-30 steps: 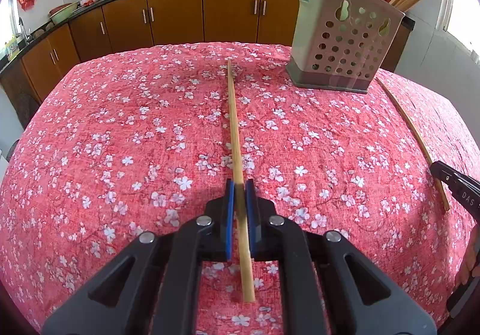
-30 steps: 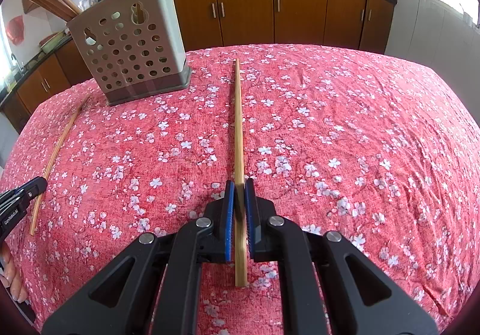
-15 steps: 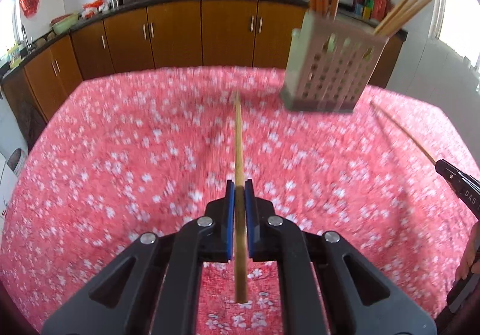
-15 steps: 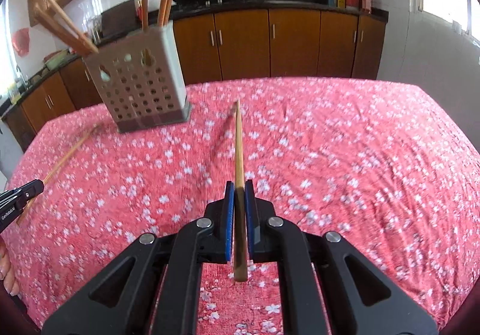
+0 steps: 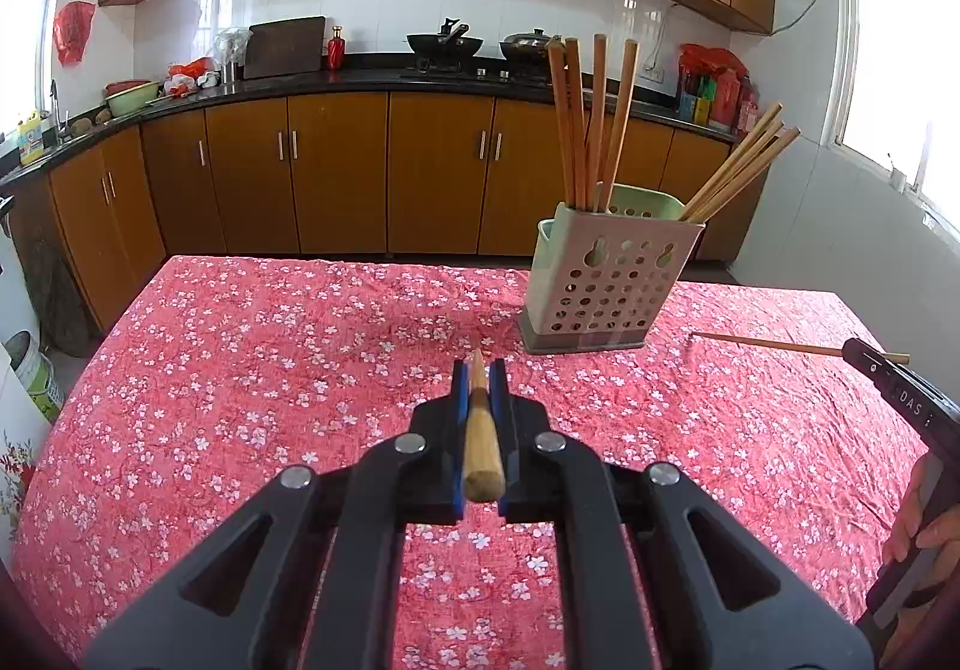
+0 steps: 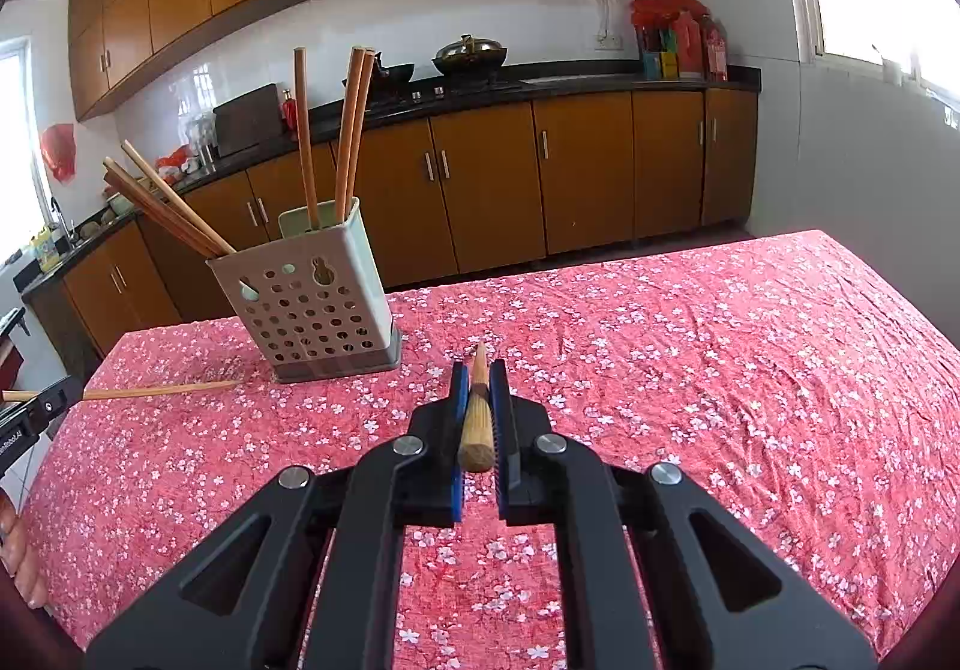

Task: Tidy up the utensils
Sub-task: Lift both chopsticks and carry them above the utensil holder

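Observation:
My left gripper (image 5: 479, 370) is shut on a wooden chopstick (image 5: 480, 430), held level above the red floral tablecloth, pointing away from me. My right gripper (image 6: 479, 373) is shut on another wooden chopstick (image 6: 476, 424) in the same way. The perforated utensil holder (image 5: 606, 280) stands ahead and right of the left gripper; in the right wrist view the holder (image 6: 312, 298) is ahead and left. Several chopsticks (image 5: 591, 123) stand in it. One loose chopstick (image 5: 774, 344) lies on the cloth beside the holder; it also shows in the right wrist view (image 6: 156, 389).
The table (image 5: 240, 370) is covered by a red floral cloth. Brown kitchen cabinets (image 5: 336, 172) and a dark counter with pans run behind it. The right gripper's body (image 5: 912, 406) shows at the right edge of the left wrist view.
Both grippers have lifted their chopsticks off the cloth and tilted up to level. The holder now appears farther off and lower in both views.

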Available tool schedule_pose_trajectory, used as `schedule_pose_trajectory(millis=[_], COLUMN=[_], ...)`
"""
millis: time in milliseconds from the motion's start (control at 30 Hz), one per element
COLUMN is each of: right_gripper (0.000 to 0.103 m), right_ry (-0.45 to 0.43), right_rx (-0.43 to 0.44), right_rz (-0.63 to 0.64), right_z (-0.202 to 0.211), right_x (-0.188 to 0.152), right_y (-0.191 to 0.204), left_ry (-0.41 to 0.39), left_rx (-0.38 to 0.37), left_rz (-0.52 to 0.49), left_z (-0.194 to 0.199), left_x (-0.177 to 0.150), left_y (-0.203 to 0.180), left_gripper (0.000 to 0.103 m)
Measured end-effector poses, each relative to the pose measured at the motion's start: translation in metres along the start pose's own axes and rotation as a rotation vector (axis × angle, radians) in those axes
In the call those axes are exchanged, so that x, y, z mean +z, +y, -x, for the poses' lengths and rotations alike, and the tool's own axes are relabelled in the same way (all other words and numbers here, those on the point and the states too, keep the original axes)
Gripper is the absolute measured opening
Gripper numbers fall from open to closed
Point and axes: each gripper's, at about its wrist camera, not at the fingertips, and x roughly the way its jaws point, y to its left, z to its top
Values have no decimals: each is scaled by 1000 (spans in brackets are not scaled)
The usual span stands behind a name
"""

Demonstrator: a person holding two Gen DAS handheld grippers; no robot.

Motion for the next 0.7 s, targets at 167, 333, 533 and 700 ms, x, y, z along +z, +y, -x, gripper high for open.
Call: schedule_pose_trajectory(millis=[167, 333, 533, 700], right_gripper=[8, 8, 8, 8], right_ry=[-20, -117, -177, -216], right_rx=[4, 40, 89, 156], right_rz=[6, -3, 4, -10], right_z=[0, 17, 31, 39], right_x=[5, 35, 60, 81], right_y=[3, 9, 18, 28], left_ry=[-5, -65, -115, -161], left_rx=[0, -24, -64, -109], left_rz=[4, -4, -3, -12], left_z=[-1, 11, 25, 36], left_x=[7, 32, 58, 78], left_y=[0, -3, -8, -22], left_gripper=[8, 8, 8, 8])
